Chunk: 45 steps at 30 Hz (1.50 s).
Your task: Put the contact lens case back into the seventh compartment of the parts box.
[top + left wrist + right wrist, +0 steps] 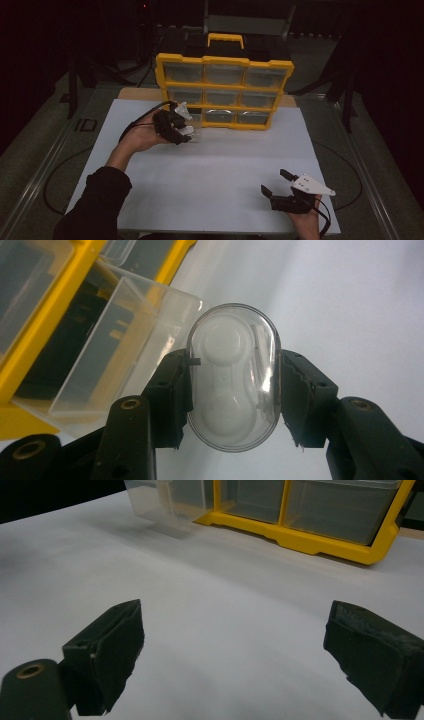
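A clear oval capsule [232,340] with a white two-lobed piece inside sits crosswise between the jaws of my left gripper [232,395], which is shut on it. In the high view the left gripper [181,124] hovers at the lower left corner of a yellow drawer organiser [225,62]. Just beside the capsule, a clear drawer [115,340] stands pulled out of the yellow frame [35,355]. My right gripper [275,182] rests low over the white mat [215,170] at the front right, open, with nothing between its jaws [240,645].
The organiser has three rows of clear drawers and a yellow carry handle [226,39] on top. In the right gripper view the pulled-out drawer [160,500] juts from the organiser's yellow base [310,540]. Dark floor and stands surround the table.
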Tool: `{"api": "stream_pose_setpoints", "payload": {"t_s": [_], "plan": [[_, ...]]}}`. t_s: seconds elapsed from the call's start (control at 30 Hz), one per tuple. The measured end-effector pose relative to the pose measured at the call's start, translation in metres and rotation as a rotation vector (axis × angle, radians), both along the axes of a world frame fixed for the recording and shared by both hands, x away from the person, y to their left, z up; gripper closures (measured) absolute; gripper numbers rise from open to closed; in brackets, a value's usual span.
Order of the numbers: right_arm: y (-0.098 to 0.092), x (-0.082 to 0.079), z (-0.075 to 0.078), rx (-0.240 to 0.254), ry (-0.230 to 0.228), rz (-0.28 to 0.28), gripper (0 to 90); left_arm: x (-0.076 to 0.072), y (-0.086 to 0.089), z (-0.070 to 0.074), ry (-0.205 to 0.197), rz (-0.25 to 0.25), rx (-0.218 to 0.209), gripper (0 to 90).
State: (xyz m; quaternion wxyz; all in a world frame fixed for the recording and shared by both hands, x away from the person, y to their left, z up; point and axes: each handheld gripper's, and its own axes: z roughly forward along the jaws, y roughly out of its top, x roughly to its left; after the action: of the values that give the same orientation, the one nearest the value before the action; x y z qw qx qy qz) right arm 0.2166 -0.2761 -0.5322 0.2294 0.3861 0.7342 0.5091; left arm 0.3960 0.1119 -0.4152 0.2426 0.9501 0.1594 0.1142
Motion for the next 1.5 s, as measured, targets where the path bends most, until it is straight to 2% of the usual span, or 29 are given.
{"api": "stream_pose_setpoints", "payload": {"t_s": [0.23,0.5,0.8,0.83,0.97,1.27,1.4,1.5], "plan": [[-0.001,0.000,0.000,0.003,-0.001,-0.003,9.1,0.006,0.004,0.005,0.000,0.016,0.000,49.6],[-0.001,0.000,0.000,0.003,0.001,-0.004,9.1,0.012,0.011,0.014,0.003,0.037,-0.027,49.6],[-0.001,0.001,0.000,0.003,0.000,-0.003,9.1,0.018,0.017,0.018,-0.010,0.075,-0.019,49.6],[-0.001,0.001,0.000,0.003,-0.001,-0.003,9.1,0.022,0.019,0.019,-0.019,0.098,-0.021,49.5],[-0.002,0.000,0.000,0.002,0.001,-0.003,9.1,0.026,0.021,0.021,-0.034,0.131,-0.029,49.5],[-0.002,0.000,0.000,0.004,0.002,-0.003,9.1,0.033,0.024,0.021,-0.043,0.164,-0.017,49.5],[-0.001,0.001,0.000,0.004,0.003,-0.003,9.1,0.037,0.025,0.018,-0.046,0.203,-0.011,49.5],[-0.001,0.001,0.000,0.004,0.004,-0.002,9.1,0.040,0.025,0.017,-0.043,0.212,-0.005,49.5]]}}
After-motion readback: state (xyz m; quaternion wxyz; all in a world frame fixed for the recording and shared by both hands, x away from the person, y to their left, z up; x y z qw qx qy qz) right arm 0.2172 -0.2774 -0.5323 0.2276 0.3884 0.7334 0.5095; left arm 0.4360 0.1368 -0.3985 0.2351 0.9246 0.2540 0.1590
